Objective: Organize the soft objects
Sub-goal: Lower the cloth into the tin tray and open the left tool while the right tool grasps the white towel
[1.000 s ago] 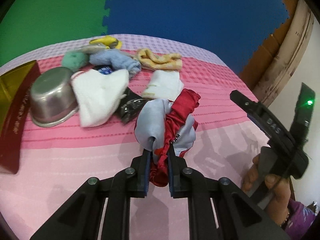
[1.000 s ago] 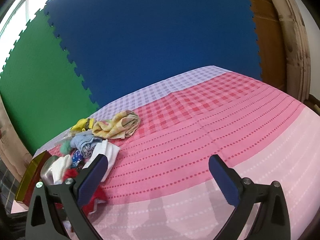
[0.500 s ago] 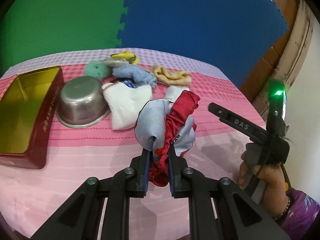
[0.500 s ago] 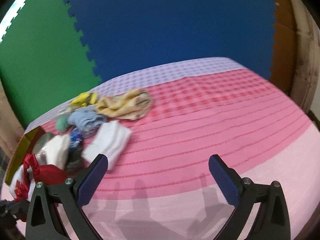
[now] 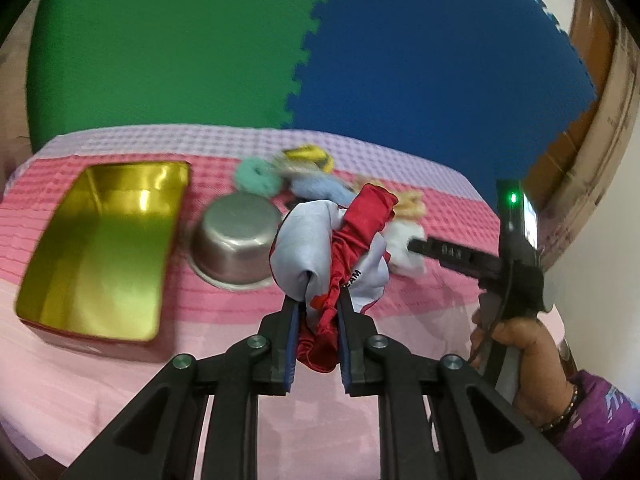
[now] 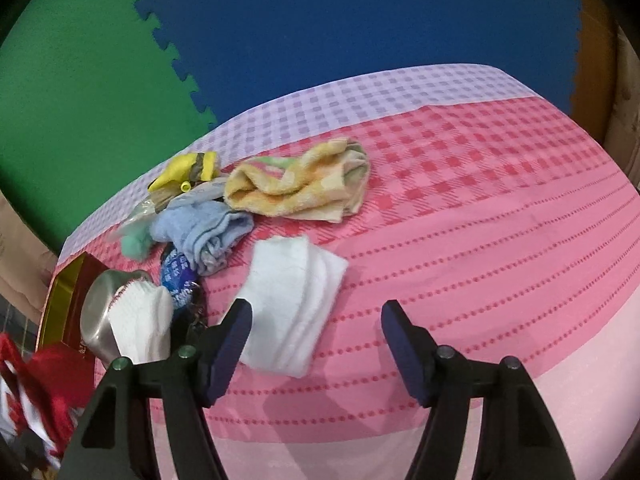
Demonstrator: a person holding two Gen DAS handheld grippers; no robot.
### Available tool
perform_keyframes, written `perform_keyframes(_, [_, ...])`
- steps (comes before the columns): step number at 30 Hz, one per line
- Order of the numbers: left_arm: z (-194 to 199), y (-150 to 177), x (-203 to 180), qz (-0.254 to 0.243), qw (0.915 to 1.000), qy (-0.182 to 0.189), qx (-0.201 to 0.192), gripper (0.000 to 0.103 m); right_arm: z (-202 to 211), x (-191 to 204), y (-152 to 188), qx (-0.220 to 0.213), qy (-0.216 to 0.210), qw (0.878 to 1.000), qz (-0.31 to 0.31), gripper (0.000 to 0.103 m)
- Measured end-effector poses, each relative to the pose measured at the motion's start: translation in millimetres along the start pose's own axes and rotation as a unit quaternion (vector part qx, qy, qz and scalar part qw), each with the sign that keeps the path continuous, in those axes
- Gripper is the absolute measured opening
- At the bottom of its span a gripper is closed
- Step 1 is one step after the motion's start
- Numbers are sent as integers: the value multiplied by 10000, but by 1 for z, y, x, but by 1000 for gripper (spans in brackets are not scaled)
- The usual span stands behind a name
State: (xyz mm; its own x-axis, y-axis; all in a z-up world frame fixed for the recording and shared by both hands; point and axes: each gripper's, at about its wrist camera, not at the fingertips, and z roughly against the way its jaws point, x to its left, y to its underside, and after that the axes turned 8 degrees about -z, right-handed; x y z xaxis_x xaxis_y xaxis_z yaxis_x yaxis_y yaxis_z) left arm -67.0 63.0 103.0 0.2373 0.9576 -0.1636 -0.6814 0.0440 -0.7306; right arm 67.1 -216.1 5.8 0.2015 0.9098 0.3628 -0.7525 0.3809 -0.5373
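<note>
Left gripper clamped on red-and-white cloth, right gripper spread wide over the table.

Left wrist view: left gripper (image 5: 318, 304) has its jaws pinched on the red-and-white cloth (image 5: 340, 248), bunched and held above the pink tablecloth (image 5: 220, 308). Beyond it: upturned steel bowl (image 5: 236, 248), open gold tin (image 5: 104, 248) to its left. Right wrist view: right gripper (image 6: 316, 328) has its jaws apart, holding nothing; folded white cloth (image 6: 292, 304) lies just ahead of its left finger. Yellow towel (image 6: 300, 184), blue cloth (image 6: 204, 232) and white sock (image 6: 140, 328) lie in the pile farther left.
</note>
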Motion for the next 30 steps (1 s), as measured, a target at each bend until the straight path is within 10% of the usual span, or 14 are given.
perform_keyframes(6, [14, -22, 47, 173, 9988, -444, -79, 15, -22, 9, 1, 368, 159, 9992, 5, 69])
perform_keyframes(9, [10, -29, 73, 184, 9969, -762, 17, 16, -24, 14, 2, 411, 50, 9989, 208, 36])
perform_keyframes(23, [-62, -39, 178, 473, 9822, -1692, 660, 20, -17, 12, 1, 401, -168, 9981, 432, 19])
perform_keyframes(30, [-51, -40, 193, 721, 9726, -2174, 409, 69, -12, 8, -2, 384, -207, 9984, 358, 17])
